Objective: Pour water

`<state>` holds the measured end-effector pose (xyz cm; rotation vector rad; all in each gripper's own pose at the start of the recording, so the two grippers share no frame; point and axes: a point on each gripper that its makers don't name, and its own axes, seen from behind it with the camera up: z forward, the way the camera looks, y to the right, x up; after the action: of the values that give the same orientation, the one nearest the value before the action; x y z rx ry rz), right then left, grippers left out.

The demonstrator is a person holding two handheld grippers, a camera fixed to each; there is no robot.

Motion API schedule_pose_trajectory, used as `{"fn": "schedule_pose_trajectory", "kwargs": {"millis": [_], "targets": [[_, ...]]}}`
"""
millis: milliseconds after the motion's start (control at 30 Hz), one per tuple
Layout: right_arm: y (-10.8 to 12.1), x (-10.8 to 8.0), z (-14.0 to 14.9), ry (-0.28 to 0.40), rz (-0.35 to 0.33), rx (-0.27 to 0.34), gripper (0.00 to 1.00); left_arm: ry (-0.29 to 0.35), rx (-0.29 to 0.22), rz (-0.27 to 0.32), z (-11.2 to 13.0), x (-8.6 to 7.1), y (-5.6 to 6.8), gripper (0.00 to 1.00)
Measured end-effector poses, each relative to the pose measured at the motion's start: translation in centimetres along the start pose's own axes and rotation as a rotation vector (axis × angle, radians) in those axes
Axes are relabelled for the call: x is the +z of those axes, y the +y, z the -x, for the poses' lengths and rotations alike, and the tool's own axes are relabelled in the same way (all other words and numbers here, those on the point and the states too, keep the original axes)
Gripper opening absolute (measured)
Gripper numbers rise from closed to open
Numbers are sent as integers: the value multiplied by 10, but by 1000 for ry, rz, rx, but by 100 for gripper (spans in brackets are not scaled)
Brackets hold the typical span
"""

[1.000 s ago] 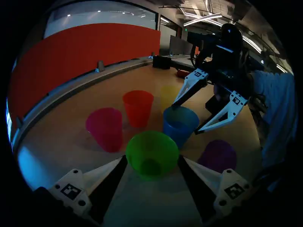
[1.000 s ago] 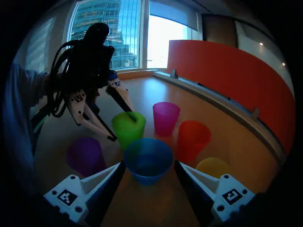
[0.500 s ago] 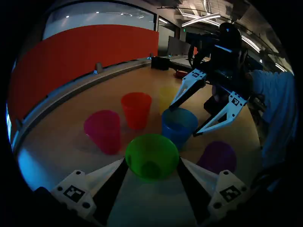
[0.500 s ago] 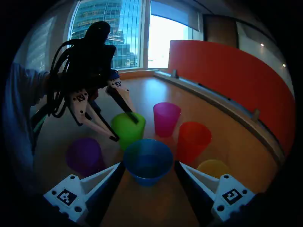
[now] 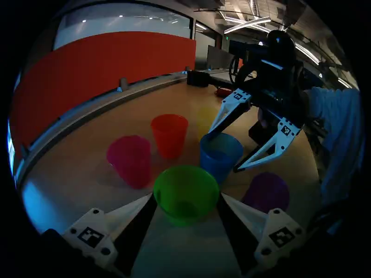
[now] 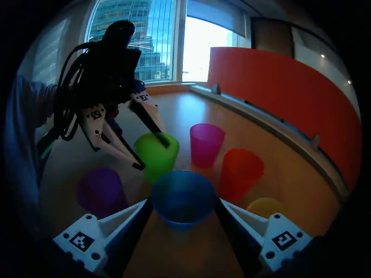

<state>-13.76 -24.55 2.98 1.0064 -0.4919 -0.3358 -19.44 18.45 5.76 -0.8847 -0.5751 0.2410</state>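
Observation:
A green cup [image 5: 185,183] stands between the fingers of my left gripper [image 5: 185,197], which is shut on its sides. A blue cup [image 6: 183,192] sits the same way in my right gripper [image 6: 182,201], both fingers against its walls. In the left gripper view the right gripper [image 5: 222,152] straddles the blue cup [image 5: 220,157] just beyond the green one. In the right gripper view the left gripper [image 6: 152,154] clamps the green cup [image 6: 156,160]. I cannot make out water in either cup.
On the wooden table [image 5: 83,185] stand a pink cup [image 5: 130,160], an orange cup [image 5: 169,134], a yellow cup [image 5: 206,118] and a purple cup [image 5: 268,190]. A red partition [image 5: 102,60] runs along the far edge. A sleeved arm [image 5: 336,134] holds the right gripper.
Both grippers keep their hold on their cups. The right gripper with the blue cup has shifted slightly and tipped a little; the other cups stay where they were.

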Motion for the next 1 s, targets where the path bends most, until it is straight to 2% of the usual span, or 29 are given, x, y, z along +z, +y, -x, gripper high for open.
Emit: {"fn": "schedule_pose_trajectory", "kwargs": {"millis": [133, 300, 500, 1000], "targets": [[0, 3, -2, 10, 1, 3, 93, 4, 0, -4, 0, -1, 1, 88], [1, 2, -3, 16, 10, 3, 92, 20, 0, -16, -3, -6, 0, 88], [3, -7, -9, 36, 36, -9, 92, 63, 2, -41, -17, -22, 1, 88], [-5, -58, -55, 164, 96, 6, 92, 222, 35, -118, -71, -68, 16, 88]]}}
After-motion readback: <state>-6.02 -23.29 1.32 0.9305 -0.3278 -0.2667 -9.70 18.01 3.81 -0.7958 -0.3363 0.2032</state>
